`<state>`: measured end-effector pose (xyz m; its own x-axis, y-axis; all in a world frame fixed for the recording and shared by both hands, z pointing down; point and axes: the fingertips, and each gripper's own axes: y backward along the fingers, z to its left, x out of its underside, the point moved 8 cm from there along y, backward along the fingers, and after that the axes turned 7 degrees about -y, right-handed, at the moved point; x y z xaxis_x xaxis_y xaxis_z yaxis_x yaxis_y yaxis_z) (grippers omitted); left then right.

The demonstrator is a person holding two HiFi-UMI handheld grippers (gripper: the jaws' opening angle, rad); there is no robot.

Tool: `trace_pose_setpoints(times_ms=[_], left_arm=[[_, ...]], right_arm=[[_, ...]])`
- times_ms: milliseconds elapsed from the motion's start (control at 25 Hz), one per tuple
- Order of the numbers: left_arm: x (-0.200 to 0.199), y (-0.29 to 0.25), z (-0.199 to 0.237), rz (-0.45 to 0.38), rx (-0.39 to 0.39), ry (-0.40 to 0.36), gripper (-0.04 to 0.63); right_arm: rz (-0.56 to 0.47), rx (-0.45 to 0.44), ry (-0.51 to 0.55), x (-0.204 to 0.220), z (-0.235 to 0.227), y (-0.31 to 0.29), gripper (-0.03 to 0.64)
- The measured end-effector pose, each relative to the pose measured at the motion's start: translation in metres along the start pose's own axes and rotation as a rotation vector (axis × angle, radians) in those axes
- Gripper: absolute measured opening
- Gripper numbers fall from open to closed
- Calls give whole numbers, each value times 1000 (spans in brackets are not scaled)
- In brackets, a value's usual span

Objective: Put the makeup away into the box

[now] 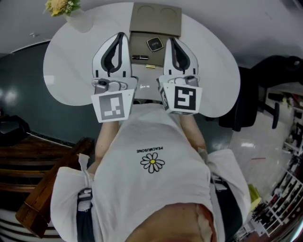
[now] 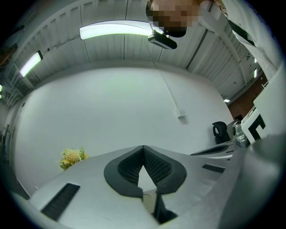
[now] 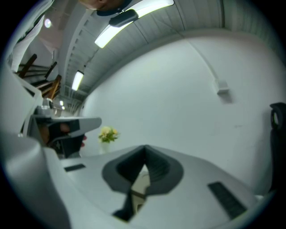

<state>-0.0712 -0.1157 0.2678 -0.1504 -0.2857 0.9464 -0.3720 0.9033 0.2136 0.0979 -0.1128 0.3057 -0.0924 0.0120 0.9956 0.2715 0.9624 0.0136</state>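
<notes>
In the head view a tan box (image 1: 156,19) stands open at the far side of the round white table (image 1: 66,71). A dark square compact (image 1: 154,44) lies just in front of it. A black lipstick tube (image 1: 139,57) and a small gold piece (image 1: 150,66) rest on the table between my two grippers. My left gripper (image 1: 124,35) is held above the table left of these items, jaws shut and empty (image 2: 143,147). My right gripper (image 1: 169,39) hovers beside the compact, shut, with nothing between its pads (image 3: 144,147). Both point about level toward a white wall.
A vase of yellow flowers (image 1: 61,6) stands at the table's far left edge, also visible in the gripper views (image 2: 71,157) (image 3: 108,133). A dark chair (image 1: 258,101) is to the right of the table, and wooden furniture (image 1: 42,194) sits low on the left.
</notes>
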Motion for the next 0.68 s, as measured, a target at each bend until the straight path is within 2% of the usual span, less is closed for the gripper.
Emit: trace_pose_setpoints(times_ms=[280, 400, 680], left_arm=[[2, 0, 1, 0, -6, 7, 20], [2, 1, 0, 0, -6, 11, 20], [-1, 0, 1, -8, -17, 10, 20]], right_arm=[[36, -7, 2, 0, 2, -2, 29], [37, -31, 8, 4, 1, -1, 29], [25, -20, 18, 2, -3, -1, 29]])
